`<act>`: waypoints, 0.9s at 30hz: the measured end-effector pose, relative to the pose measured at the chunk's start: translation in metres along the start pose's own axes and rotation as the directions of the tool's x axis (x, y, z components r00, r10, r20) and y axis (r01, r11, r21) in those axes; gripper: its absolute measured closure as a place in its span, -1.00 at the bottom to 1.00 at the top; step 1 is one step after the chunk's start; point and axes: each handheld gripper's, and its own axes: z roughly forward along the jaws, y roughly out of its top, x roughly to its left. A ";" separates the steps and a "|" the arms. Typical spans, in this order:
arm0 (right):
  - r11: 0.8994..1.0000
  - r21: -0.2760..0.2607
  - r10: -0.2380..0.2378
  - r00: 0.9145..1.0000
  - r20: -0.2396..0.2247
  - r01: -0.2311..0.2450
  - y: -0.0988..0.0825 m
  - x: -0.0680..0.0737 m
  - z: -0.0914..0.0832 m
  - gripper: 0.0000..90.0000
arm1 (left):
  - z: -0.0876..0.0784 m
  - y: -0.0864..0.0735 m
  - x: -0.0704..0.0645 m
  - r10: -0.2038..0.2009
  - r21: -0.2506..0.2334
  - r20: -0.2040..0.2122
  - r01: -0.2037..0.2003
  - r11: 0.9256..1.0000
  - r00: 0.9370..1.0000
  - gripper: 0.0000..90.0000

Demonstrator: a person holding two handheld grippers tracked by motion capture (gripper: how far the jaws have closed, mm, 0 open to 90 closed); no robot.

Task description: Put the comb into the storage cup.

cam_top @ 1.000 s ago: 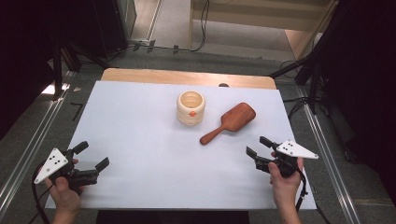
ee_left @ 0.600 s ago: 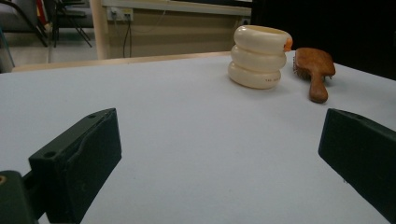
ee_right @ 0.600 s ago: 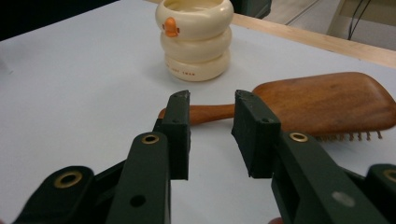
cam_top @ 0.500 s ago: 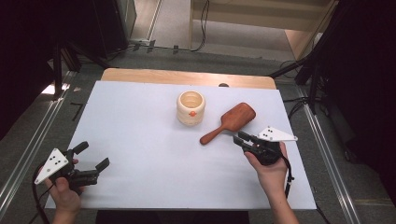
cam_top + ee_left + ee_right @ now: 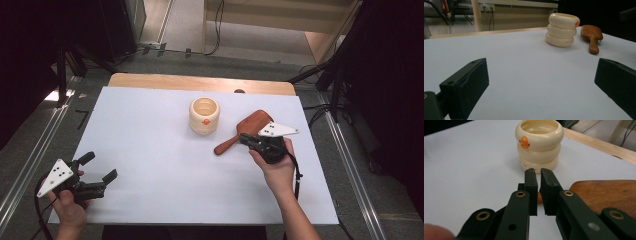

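A cream ringed cup [image 5: 204, 115] with an orange beak stands upright mid-table. Just right of it lies a wooden hairbrush [image 5: 250, 125], its handle pointing toward the near left. My right gripper [image 5: 245, 139] sits over the handle close to the brush head. In the right gripper view its jaws [image 5: 537, 173] stand shut with only a thin slit, and a bit of the handle shows below the slit. The brush head [image 5: 606, 195] lies at right, the cup [image 5: 539, 142] straight ahead. My left gripper [image 5: 99, 167] rests open near the front left corner, empty [image 5: 542, 75], facing the cup [image 5: 562, 29] and brush [image 5: 592, 33].
A white sheet [image 5: 150, 150] covers the table, with a wooden strip [image 5: 200, 82] along the far edge. Metal rails run along both sides on the floor. Broad bare sheet lies between the left gripper and the cup.
My right gripper has moved from the front right corner up and left to the brush handle, and its jaws have closed. The left gripper has stayed put.
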 end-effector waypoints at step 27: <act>0.945 0.257 -0.182 0.979 -0.095 0.201 0.036 0.017 0.078 0.95 | 0.001 0.000 -0.001 0.010 0.007 0.006 -0.010 1.000 1.000 -1.00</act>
